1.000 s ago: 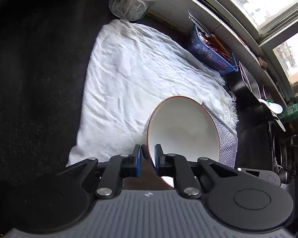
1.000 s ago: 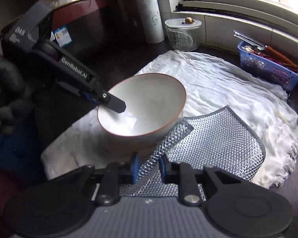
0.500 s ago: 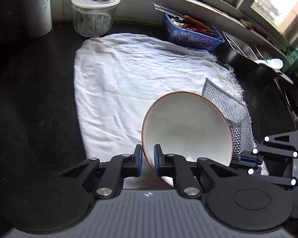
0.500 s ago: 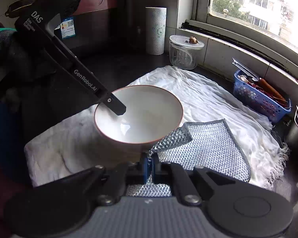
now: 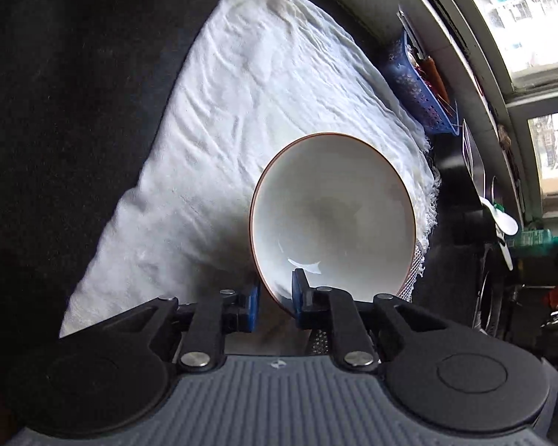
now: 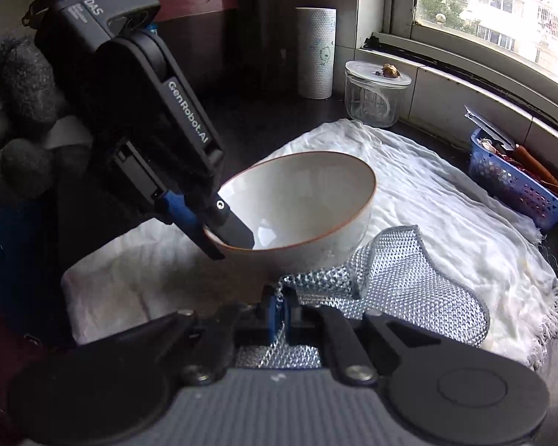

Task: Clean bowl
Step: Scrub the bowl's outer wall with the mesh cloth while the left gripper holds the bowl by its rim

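Right gripper (image 6: 279,312), nearest: jaws together, clamped on a fold of the silver mesh scouring cloth (image 6: 409,290). Cloth lies on a white towel (image 6: 446,200) spread over a dark countertop (image 6: 256,130), just beside the bowl. White bowl (image 5: 333,215), brown rim, sits tilted on the towel; left gripper (image 5: 275,299) straddles its near rim, jaws opening, a gap showing beside the outer pad. Gripper body reads "GenRobot.AI", "DAS". Beyond: blue basket (image 6: 517,186), lidded glass jar (image 6: 375,96), paper towel roll (image 6: 316,52), window sill (image 6: 465,74).
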`<action>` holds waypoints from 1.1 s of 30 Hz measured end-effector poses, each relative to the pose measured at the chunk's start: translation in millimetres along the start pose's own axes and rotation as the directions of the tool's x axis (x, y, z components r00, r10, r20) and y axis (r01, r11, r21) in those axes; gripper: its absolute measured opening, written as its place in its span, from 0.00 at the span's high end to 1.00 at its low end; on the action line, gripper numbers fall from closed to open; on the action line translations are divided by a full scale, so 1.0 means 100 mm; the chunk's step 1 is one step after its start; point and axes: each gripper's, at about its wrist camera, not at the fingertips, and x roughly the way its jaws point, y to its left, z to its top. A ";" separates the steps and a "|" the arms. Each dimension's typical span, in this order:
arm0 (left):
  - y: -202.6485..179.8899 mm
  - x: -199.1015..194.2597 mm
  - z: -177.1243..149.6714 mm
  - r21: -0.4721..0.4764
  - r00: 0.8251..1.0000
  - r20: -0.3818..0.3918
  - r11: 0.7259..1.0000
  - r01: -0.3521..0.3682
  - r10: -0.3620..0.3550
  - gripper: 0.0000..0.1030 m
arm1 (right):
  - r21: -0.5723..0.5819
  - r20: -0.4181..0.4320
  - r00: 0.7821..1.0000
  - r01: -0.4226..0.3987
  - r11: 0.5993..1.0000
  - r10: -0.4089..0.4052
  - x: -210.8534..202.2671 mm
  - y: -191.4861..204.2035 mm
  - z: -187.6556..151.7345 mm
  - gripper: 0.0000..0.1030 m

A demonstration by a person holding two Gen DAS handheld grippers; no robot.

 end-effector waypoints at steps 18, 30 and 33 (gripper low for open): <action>0.11 -0.02 0.09 0.019 0.997 0.059 0.999 -0.044 0.042 0.92 | 0.020 0.012 0.997 0.080 0.997 -0.080 -0.07 -0.14 0.08 0.95; -0.19 -0.05 0.00 0.197 0.990 0.104 0.974 -0.114 0.095 0.72 | 0.053 0.010 1.000 0.026 0.998 -0.027 0.00 0.07 0.02 0.95; -0.29 -0.05 0.09 0.332 0.972 0.165 0.919 -0.212 0.165 0.72 | 0.058 0.015 0.999 0.046 0.997 -0.047 -0.03 -0.02 0.04 0.95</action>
